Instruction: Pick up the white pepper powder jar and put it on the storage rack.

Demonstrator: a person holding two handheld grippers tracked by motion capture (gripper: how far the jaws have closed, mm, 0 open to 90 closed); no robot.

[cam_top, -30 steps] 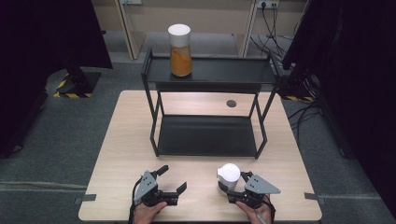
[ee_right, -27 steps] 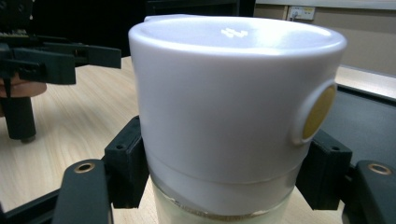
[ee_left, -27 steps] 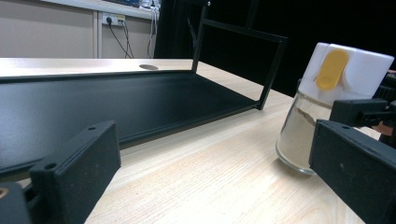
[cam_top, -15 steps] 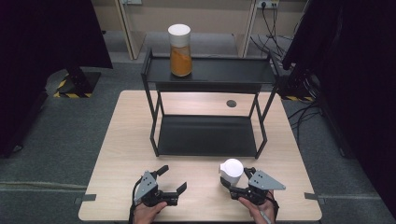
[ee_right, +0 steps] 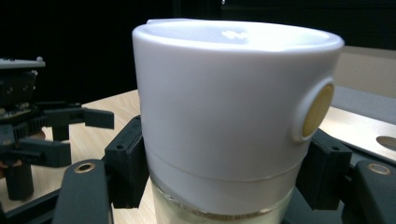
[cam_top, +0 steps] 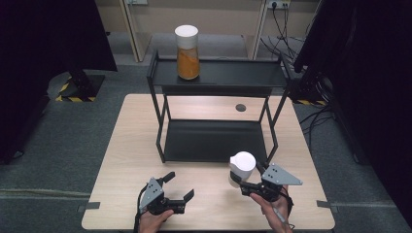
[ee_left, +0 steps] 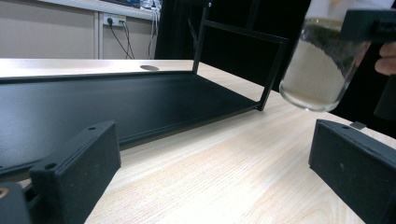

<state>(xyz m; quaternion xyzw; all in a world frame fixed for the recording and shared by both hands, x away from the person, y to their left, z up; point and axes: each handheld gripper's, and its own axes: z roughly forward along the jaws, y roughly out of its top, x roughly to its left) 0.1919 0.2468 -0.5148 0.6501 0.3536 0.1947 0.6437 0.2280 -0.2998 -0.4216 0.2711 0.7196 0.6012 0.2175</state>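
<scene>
A glass jar with a white lid (cam_top: pixel 242 164) and pale grainy contents is held in my right gripper (cam_top: pixel 238 178), which is shut on its body below the lid. In the left gripper view the jar (ee_left: pixel 317 70) hangs clear of the wooden table (ee_left: pixel 224 154). The right gripper view has the lid (ee_right: pixel 224 102) up close, with a black pad (ee_right: pixel 125 163) pressed to each side. My left gripper (cam_top: pixel 180 185) rests open near the front edge with nothing between its jaws. A second jar with orange contents (cam_top: pixel 187 53) stands on the top shelf of the black rack (cam_top: pixel 233 75).
The rack's lower shelf (cam_top: pixel 214 141) lies bare just beyond the held jar. A round hole (cam_top: pixel 240 107) marks the table behind the rack. Dark curtains and cables surround the table.
My right gripper has lifted the white-lidded jar and carried it slightly forward, toward the rack. The left gripper has stayed where it was, still open.
</scene>
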